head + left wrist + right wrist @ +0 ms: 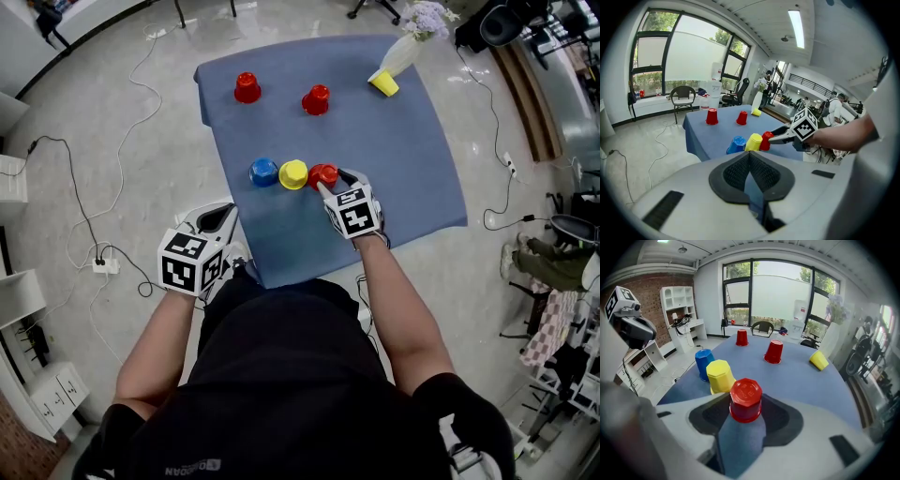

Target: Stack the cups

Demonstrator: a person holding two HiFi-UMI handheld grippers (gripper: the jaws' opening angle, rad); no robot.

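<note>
Head view — cups point(316, 99): three red, two yellow point(292, 173), one blue point(263, 172) — left gripper point(226, 210) clenched, right gripper point(337, 180) grasping red cup point(322, 173)

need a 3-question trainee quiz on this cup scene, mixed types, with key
1. What colour is the cup lying on its side at the far edge of the blue cloth?
2. True or false: the left tool holds a cup.
3. What stands between the right tool jaws? A blue cup. B yellow cup. C red cup.

Key
1. Yellow.
2. False: it is shut and empty.
3. C, the near red cup.
</note>
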